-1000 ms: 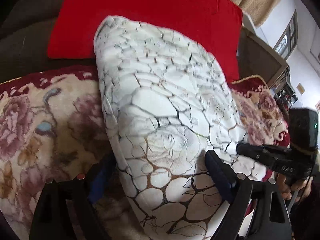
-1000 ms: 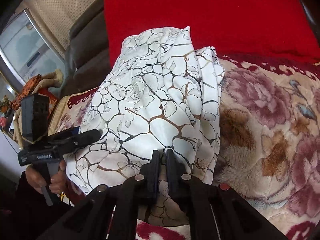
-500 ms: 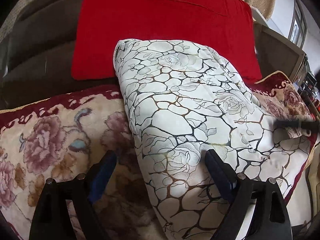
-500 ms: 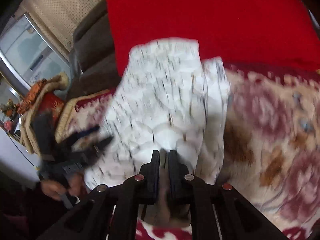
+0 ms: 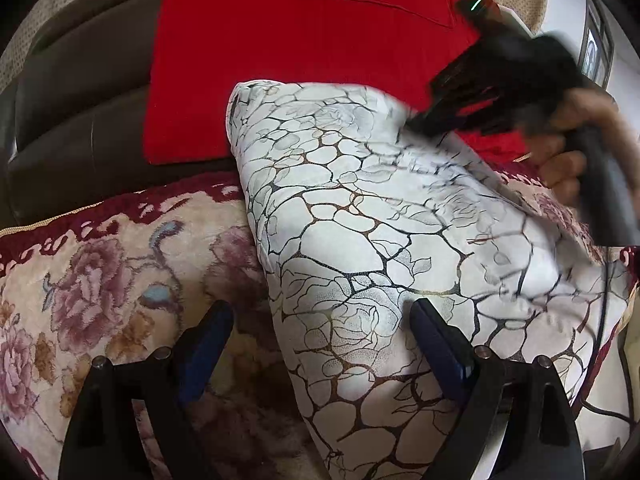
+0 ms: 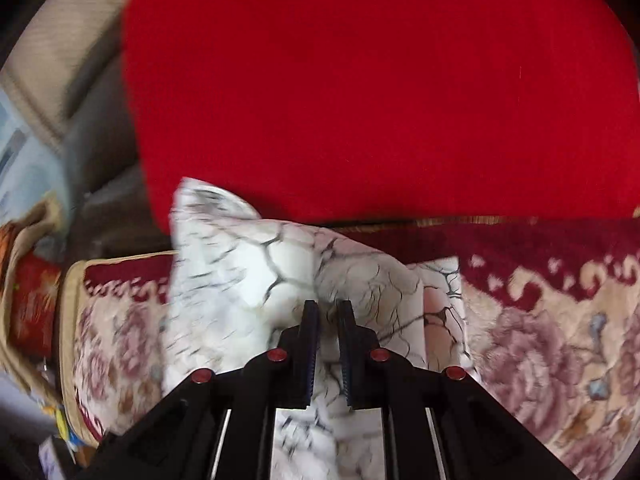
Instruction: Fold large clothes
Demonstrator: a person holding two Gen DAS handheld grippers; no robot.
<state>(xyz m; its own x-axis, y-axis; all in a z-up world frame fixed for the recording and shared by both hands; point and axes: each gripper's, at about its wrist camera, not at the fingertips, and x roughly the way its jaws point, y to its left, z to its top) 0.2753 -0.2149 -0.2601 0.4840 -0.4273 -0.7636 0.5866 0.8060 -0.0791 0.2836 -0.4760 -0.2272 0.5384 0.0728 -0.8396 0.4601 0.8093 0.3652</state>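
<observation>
A white garment with a dark cracked-rose print (image 5: 360, 208) lies folded in a long strip on the floral blanket. My left gripper (image 5: 320, 332) hovers over its near left edge, wide open; its blue fingers (image 5: 208, 344) straddle the cloth edge without pinching it. Blurred by motion, my right gripper (image 5: 452, 116) is over the garment's far right end by the red cushion, held by a hand (image 5: 568, 160). In the right wrist view its jaws (image 6: 328, 308) are opening, a narrow gap between them, with the garment (image 6: 240, 264) bunched just beyond and below the tips.
A floral cream and maroon blanket (image 5: 100, 280) covers the seat (image 6: 540, 340). A big red cushion (image 5: 300, 52) leans on the dark leather sofa back (image 5: 80, 100) behind the garment. A window and cluttered items show at the left edge (image 6: 28, 300).
The right gripper swept from the garment's near right edge to its far end by the red cushion, bringing cloth with it, and its jaws parted slightly. The left gripper stayed open, tilting a little.
</observation>
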